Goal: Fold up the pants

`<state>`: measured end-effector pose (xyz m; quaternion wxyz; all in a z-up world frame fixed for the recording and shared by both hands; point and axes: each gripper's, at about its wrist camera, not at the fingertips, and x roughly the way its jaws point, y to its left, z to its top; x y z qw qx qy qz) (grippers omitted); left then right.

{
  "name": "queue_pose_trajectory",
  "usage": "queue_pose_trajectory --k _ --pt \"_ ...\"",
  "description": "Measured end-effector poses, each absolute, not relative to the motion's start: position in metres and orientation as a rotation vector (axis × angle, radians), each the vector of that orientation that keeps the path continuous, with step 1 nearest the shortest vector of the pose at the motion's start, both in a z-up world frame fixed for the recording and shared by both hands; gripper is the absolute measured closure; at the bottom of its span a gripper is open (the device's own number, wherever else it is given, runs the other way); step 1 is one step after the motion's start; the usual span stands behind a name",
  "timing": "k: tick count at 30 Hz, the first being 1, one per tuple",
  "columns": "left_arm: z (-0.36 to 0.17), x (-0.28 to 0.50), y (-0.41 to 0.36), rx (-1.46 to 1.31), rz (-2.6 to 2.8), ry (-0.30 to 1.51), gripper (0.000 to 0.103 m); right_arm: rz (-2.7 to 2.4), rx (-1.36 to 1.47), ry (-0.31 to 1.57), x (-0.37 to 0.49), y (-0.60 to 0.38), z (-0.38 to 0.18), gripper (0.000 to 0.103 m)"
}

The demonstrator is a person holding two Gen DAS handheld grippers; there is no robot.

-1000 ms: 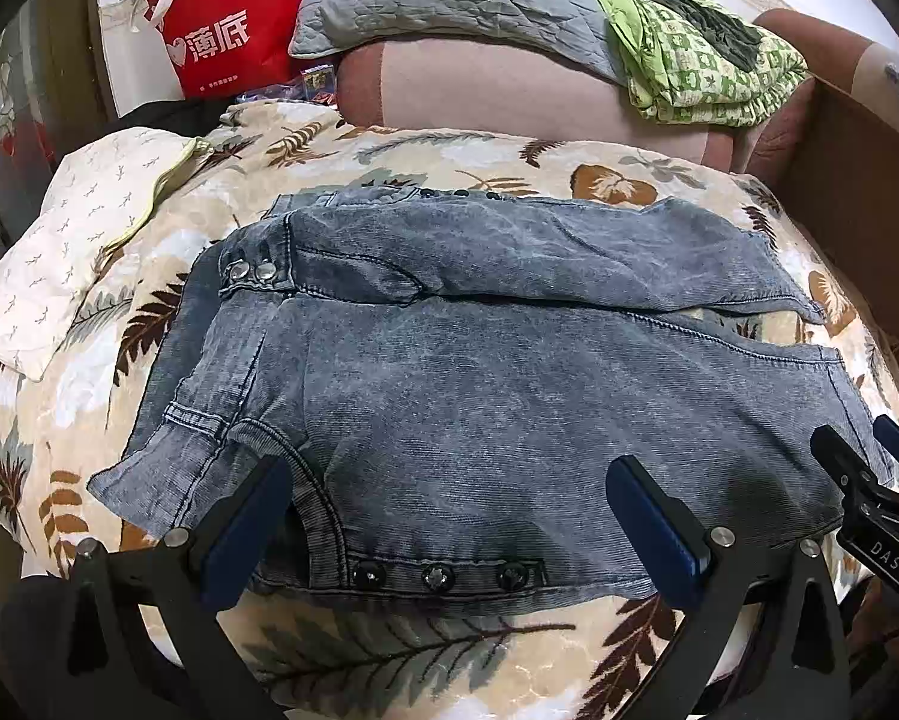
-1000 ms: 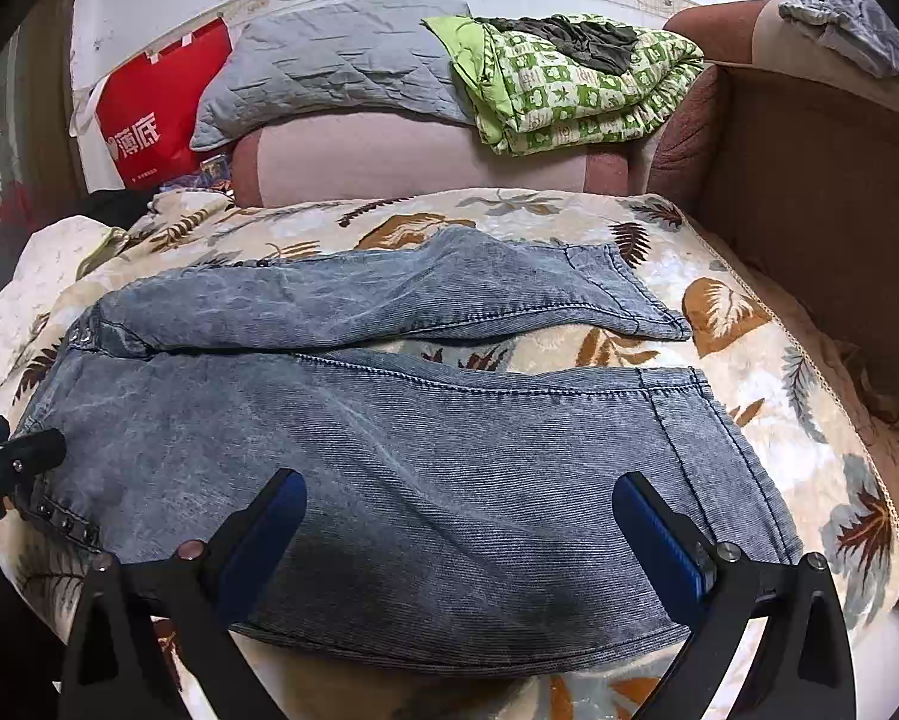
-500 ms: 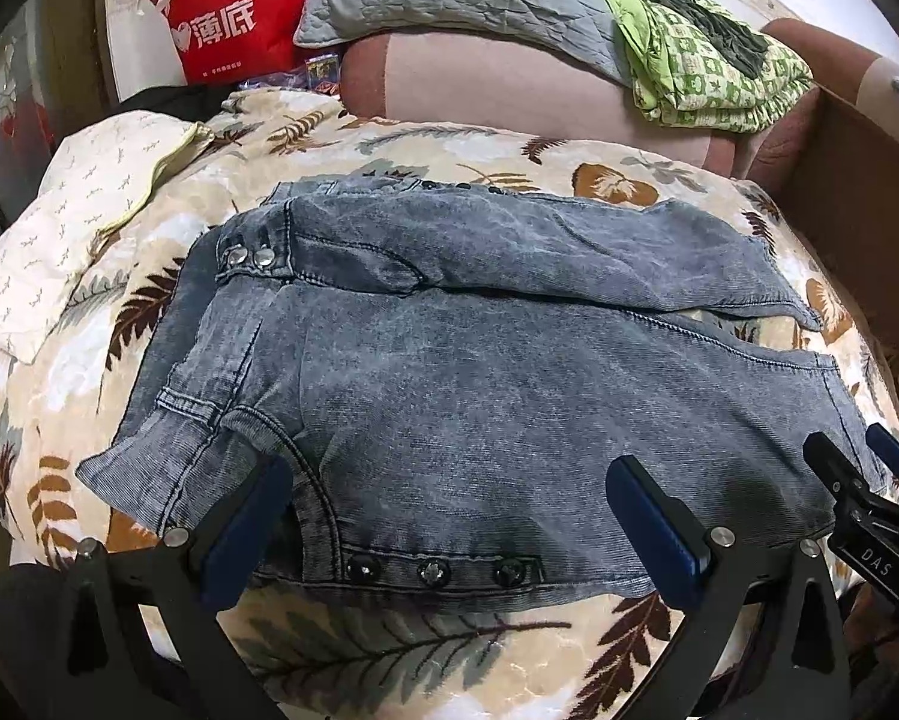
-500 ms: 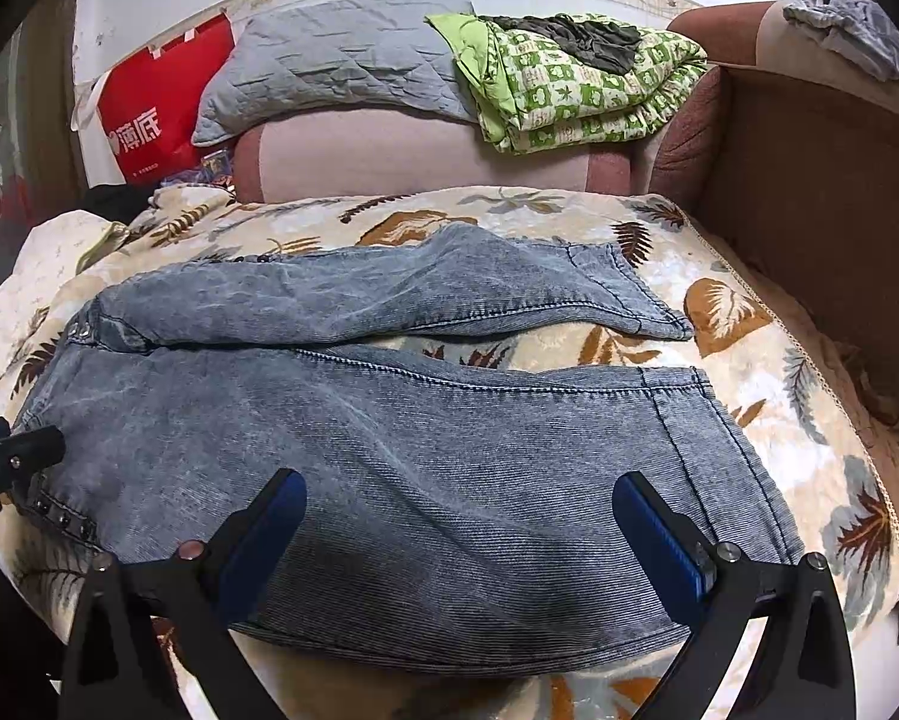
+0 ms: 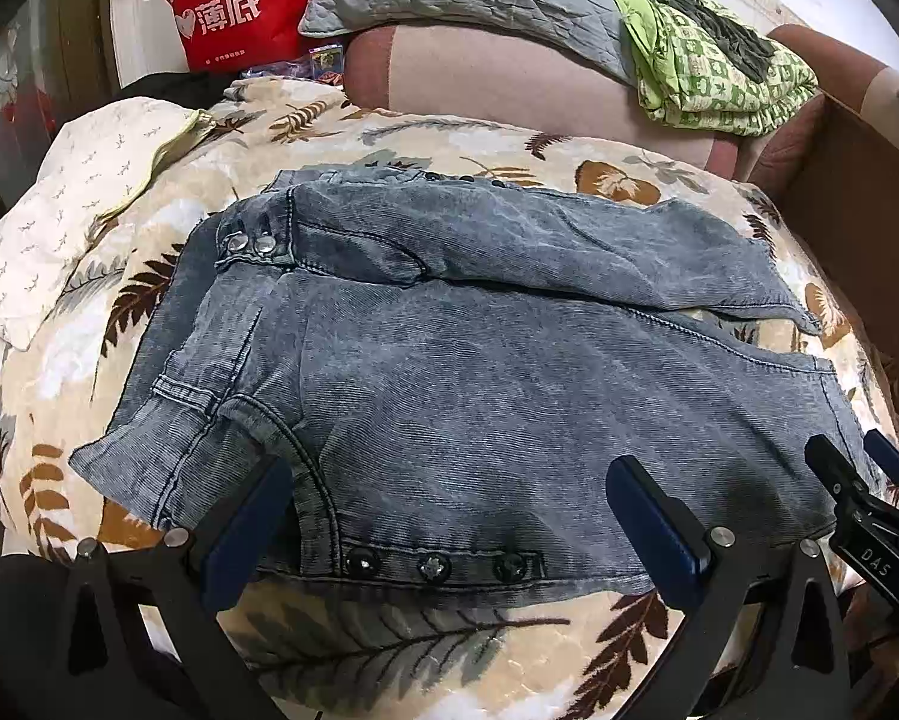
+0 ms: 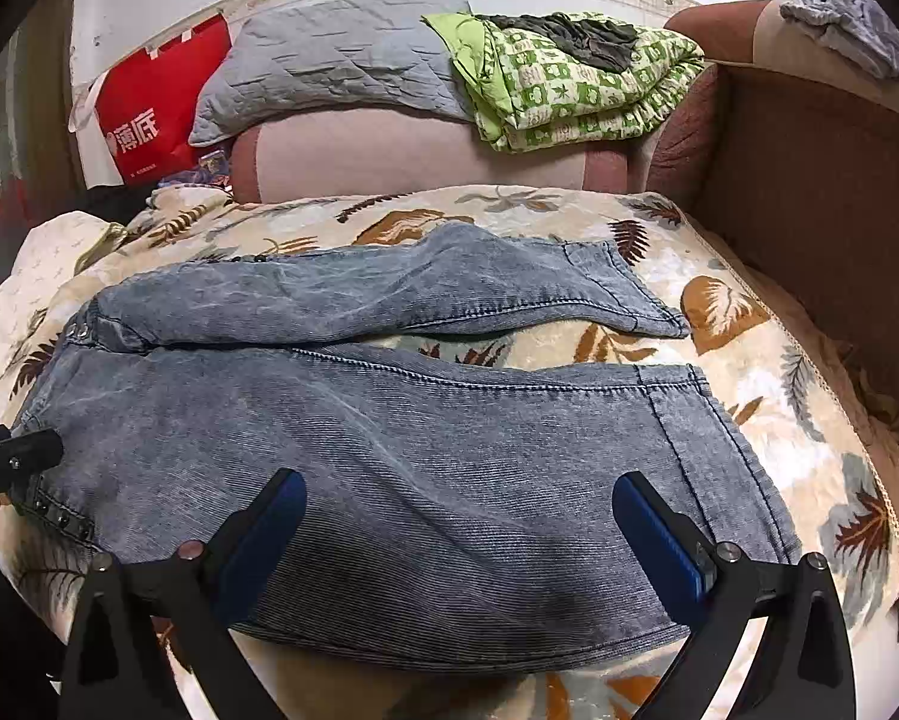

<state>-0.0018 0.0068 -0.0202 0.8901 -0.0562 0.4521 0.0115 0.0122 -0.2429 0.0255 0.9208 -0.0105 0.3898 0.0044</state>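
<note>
Both grippers hang wide open over the near edge of the pants (image 6: 425, 468), and neither has hold of anything. The washed grey-blue denim lies flat on the leaf-print blanket (image 5: 389, 618), its two legs side by side with a sliver of blanket showing between them towards the hems.

Seen from the left gripper (image 5: 449, 525), the waist end spreads ahead of the fingers: the row of dark studs (image 5: 431, 567) on the near side seam sits right between the two blue pads, and the loose waistband corner lies just outside the left-hand pad (image 5: 248, 531). Seen from the right gripper (image 6: 461, 540), the near leg runs across between its fingers, with the hem beyond the right-hand pad (image 6: 659, 543).

My read is that this is the very start of the first fold, the approach before any grasp. The pants are only spread out, not yet doubled.

Next, I'd expect each gripper to drop onto that near side seam, close on the cloth edge, one at the waist and one down the leg, then lift together and carry the near leg over onto the far leg (image 6: 389, 294). The bite must catch both layers of denim and not the blanket underneath.
</note>
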Motion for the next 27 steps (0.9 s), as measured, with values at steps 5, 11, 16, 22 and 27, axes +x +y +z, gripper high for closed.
queue_pose_trajectory --k 5,11,16,22,27 --pt "-0.02 -0.002 0.008 -0.122 0.023 0.941 0.0 0.009 -0.028 0.801 0.012 -0.242 0.026 0.0" --pt "-0.02 -0.003 0.009 -0.126 0.02 0.94 0.0 0.008 -0.027 0.804 0.012 -0.242 0.025 0.0" --pt "-0.02 -0.004 0.014 -0.154 0.014 0.943 0.0 0.01 -0.021 0.812 0.013 -0.243 0.024 0.0" --pt "-0.028 -0.012 0.065 -0.287 0.145 0.97 0.0 0.021 0.07 0.85 0.007 -0.264 0.025 0.0" --pt "-0.04 -0.036 0.135 -0.595 0.267 0.925 0.0 0.051 0.428 0.937 -0.012 -0.323 0.023 0.0"
